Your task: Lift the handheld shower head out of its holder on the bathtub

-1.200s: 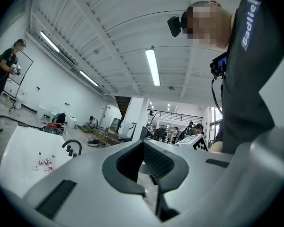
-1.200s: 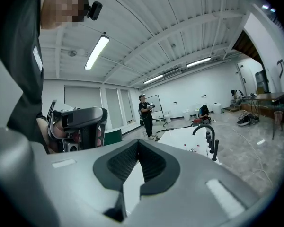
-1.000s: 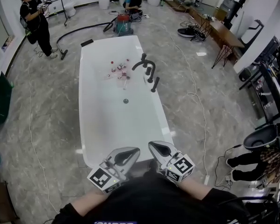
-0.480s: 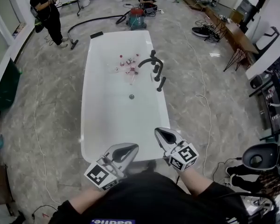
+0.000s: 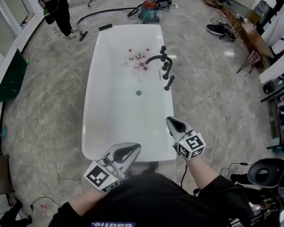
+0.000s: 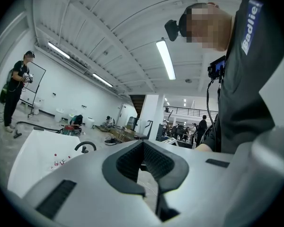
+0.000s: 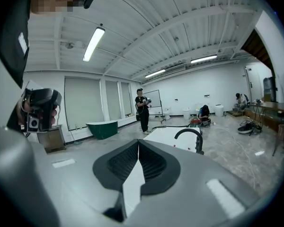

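Standing at the near end of the white bathtub [image 5: 91, 93], we hold the left gripper [image 5: 132, 148] with its jaws pinched together on nothing. The right gripper [image 5: 173, 122], at its two o'clock by the tub's right rim, is likewise clenched and empty. At twelve o'clock from it, well apart, the black handheld shower head [image 5: 169, 82] rests in its holder on that rim, just beside the curved faucet [image 5: 157, 58]. Small bottles [image 5: 137, 61] lie at eleven o'clock.

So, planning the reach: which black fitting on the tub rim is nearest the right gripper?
The slanted rod at the row's near end; the curved spout and knobs sit farther from the right gripper.
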Action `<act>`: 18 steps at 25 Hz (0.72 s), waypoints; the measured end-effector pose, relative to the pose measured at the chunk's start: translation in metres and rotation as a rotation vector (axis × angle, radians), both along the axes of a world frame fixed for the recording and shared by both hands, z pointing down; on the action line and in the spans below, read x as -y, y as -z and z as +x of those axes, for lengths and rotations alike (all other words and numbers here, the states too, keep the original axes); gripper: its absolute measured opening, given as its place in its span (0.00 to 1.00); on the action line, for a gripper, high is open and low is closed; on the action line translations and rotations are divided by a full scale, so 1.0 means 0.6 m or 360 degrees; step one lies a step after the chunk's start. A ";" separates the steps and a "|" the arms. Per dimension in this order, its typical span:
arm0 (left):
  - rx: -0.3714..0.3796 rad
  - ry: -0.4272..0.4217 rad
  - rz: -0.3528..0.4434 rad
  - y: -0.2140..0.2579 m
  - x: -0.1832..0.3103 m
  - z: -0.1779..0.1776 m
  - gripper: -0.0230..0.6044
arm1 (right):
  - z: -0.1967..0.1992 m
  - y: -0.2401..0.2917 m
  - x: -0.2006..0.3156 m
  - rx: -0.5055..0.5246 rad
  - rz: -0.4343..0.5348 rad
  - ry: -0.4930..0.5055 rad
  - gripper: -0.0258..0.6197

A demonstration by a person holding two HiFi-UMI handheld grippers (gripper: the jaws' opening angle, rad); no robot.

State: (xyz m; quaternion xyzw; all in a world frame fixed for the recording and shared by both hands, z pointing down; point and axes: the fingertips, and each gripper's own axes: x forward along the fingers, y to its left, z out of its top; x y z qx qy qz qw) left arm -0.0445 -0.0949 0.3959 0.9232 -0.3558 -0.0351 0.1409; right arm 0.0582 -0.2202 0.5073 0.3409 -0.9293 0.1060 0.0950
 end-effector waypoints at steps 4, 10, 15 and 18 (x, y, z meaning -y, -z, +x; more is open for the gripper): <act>0.0017 0.0054 0.0000 -0.004 0.026 0.003 0.04 | 0.018 -0.029 0.067 -0.0069 -0.0002 0.0006 0.06; 0.0038 0.0097 -0.0038 -0.007 0.041 0.013 0.04 | 0.050 -0.081 0.171 -0.0128 -0.0038 -0.0026 0.07; 0.0047 0.0136 -0.0046 -0.006 0.053 0.024 0.04 | 0.072 -0.120 0.249 -0.0149 -0.0077 -0.0075 0.08; 0.0049 0.0154 -0.0065 -0.010 0.060 0.023 0.04 | 0.076 -0.145 0.292 -0.0153 -0.0114 -0.0107 0.10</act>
